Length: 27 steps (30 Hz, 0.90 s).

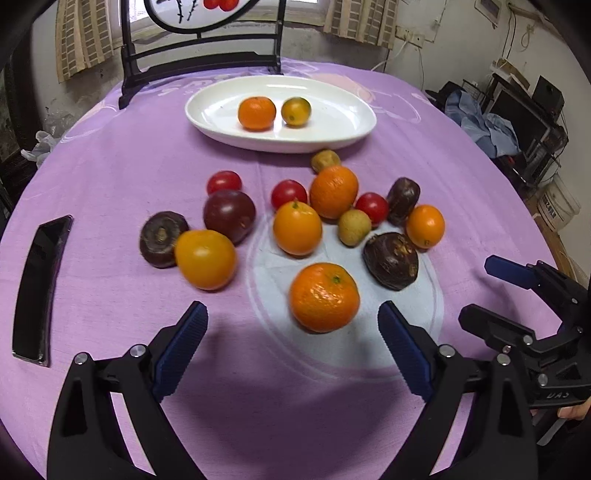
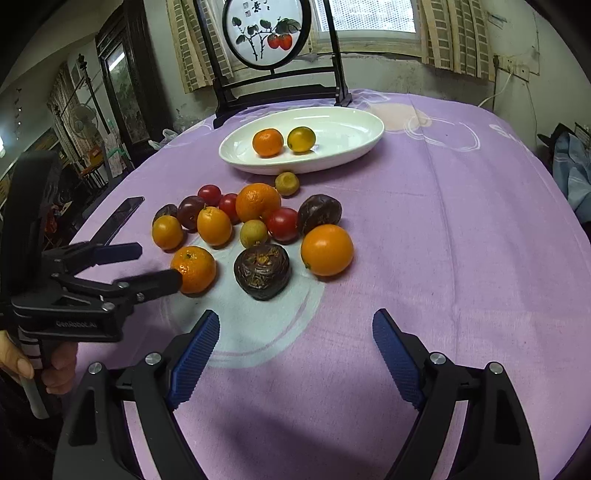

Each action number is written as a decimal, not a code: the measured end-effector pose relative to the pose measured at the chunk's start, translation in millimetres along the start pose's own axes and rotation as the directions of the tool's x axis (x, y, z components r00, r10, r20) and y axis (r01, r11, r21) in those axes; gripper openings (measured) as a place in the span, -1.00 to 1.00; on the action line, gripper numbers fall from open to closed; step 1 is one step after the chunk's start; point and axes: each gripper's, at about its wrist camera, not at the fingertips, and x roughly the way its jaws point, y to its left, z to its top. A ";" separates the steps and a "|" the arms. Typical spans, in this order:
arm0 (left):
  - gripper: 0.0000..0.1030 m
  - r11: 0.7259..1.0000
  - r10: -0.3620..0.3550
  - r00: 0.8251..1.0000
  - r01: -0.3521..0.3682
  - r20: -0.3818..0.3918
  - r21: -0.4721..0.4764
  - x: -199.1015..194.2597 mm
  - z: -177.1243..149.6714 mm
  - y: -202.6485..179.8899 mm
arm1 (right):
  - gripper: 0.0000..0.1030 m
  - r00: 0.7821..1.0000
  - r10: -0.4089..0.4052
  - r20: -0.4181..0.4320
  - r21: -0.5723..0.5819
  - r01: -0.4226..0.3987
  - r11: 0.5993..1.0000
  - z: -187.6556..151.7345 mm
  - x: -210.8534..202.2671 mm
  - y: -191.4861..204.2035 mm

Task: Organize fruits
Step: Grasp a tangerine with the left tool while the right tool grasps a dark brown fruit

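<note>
Both pairs of tongs stand wide, nothing between their blue ribbed pads. From its own camera the left tongs point(image 1: 291, 332) hang low over the purple tabletop point(image 1: 110, 184), and a mandarin point(image 1: 324, 297) lies just ahead, between the tips and nearer the right pad — not touching either one. The right camera shows the same mandarin point(image 2: 193, 269) with the near finger of the left tongs point(image 2: 159, 266) crossing in front of its left side; whether they touch, I cannot tell. The right tongs point(image 2: 295, 332) hover over bare cloth, well short of the fruit.

Beyond lies the loose heap. A wrinkled dark passion fruit point(image 2: 262, 271) sits right of the mandarin, and a smooth orange fruit point(image 2: 327, 250) right of that. Further back come a small tan longan point(image 2: 253, 233), red cherry tomatoes point(image 2: 282, 224), a larger orange point(image 2: 258, 202) and more dark and orange fruit, packed close.

At the far side stands a white oval dish point(image 2: 354, 122) — two fruits in it, a mandarin-like one point(image 2: 268, 142) on the left and a yellower one point(image 2: 301, 139) on the right, just beside each other. A black phone point(image 1: 38, 288) lies near the left edge. Behind the dish stands a black frame with a round painted panel point(image 2: 264, 33).
</note>
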 end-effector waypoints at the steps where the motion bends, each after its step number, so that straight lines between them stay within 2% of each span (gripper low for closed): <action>1: 0.77 1.000 0.001 1.000 -0.001 -0.003 -0.001 2.3 -0.5 -1.4 | 0.67 1.000 0.004 -0.001 0.012 -0.004 1.000 -1.3 -0.6 -2.1; 4: 0.75 1.000 0.002 1.000 -0.002 0.000 0.004 8.9 -0.7 -8.0 | 0.68 1.000 0.003 -0.012 0.022 -0.003 1.000 -5.0 -0.2 -4.5; 7: 0.37 0.999 0.013 1.000 -0.012 -0.017 0.032 16.0 0.4 -14.2 | 0.68 1.000 -0.025 -0.017 0.015 0.025 1.000 -7.2 0.4 -4.5; 8: 0.17 0.999 0.013 1.000 -0.013 -0.027 0.034 18.4 0.8 -14.5 | 0.68 0.999 -0.037 -0.012 0.016 0.037 0.999 -7.2 -0.4 -5.0; 10: 0.09 0.999 0.019 1.000 -0.018 -0.023 0.037 19.3 1.1 -14.5 | 0.68 0.999 -0.039 -0.003 0.025 0.039 0.999 -6.7 -2.5 -7.0; 12: -0.15 0.999 -0.008 1.000 0.009 -0.025 0.041 19.1 1.3 -15.7 | 0.68 0.999 -0.034 0.001 0.033 0.034 0.999 -6.4 -3.8 -8.4; 20: -0.17 0.999 -0.040 0.999 0.041 -0.020 0.032 12.1 -2.0 -11.2 | 0.68 0.999 -0.041 -0.028 -0.018 0.041 0.999 -6.3 0.9 6.4; 27: -0.17 0.999 -0.049 0.998 0.049 0.031 0.008 -11.4 -7.7 8.9 | 0.68 0.995 -0.034 -0.096 -0.084 0.026 0.996 -0.8 26.0 32.3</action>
